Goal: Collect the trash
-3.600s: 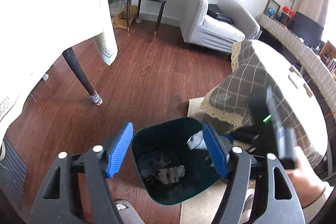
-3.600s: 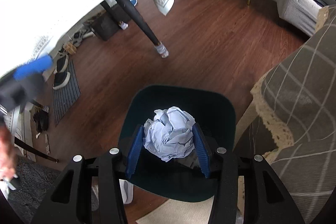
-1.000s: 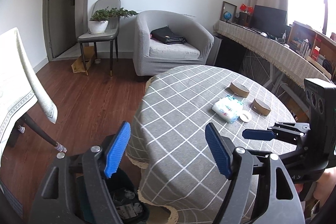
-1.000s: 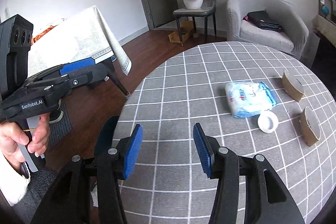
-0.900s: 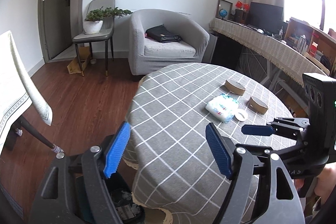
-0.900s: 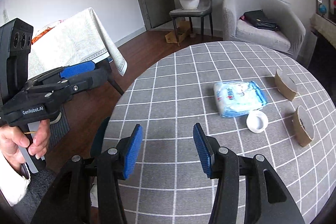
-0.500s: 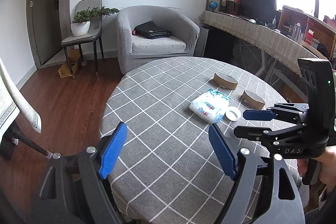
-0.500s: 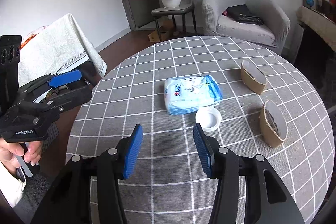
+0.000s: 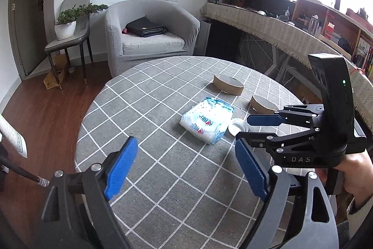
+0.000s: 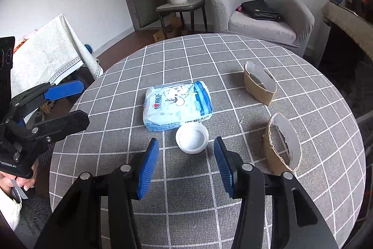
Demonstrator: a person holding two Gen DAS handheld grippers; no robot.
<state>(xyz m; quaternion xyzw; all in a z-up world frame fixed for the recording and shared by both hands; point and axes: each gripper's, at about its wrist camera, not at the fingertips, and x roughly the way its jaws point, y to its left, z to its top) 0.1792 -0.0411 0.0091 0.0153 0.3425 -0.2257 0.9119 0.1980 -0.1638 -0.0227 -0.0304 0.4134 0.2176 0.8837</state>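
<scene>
Living room, grey armchair (image 10: 263, 15) at the back; working surface is a round table under a grey white-checked cloth (image 10: 121, 109), and all positions below are given from the blue-and-white soft plastic tissue pack (image 10: 178, 106) at the cloth's middle. Left of the pack, off the table edge: left gripper (image 10: 63, 102), blue-padded, jaws spread wide, nothing held. The pack itself: lying flat, light and squashy by the look of it, film likely slippery; best pinched across its short width, where it should give under the pads. Whether it counts as trash cannot be told. Touching or just beside the pack's near edge: small round white plastic lid (image 10: 191, 138), open side up, light, stiff, shallow; a judged hold is across the rim, one pad either side, with some risk of it skating on the cloth. Directly short of the lid: right gripper (image 10: 186, 163), blue-padded, jaws well apart and wider than the lid, empty, lined up on it. Right of the pack, far side: squashed brown cardboard ring with white lining (image 10: 259, 82), on edge. Right of the pack, near side: second such cardboard ring (image 10: 283, 144), also on edge; both light, crushable, easiest taken by pinching one wall.
</scene>
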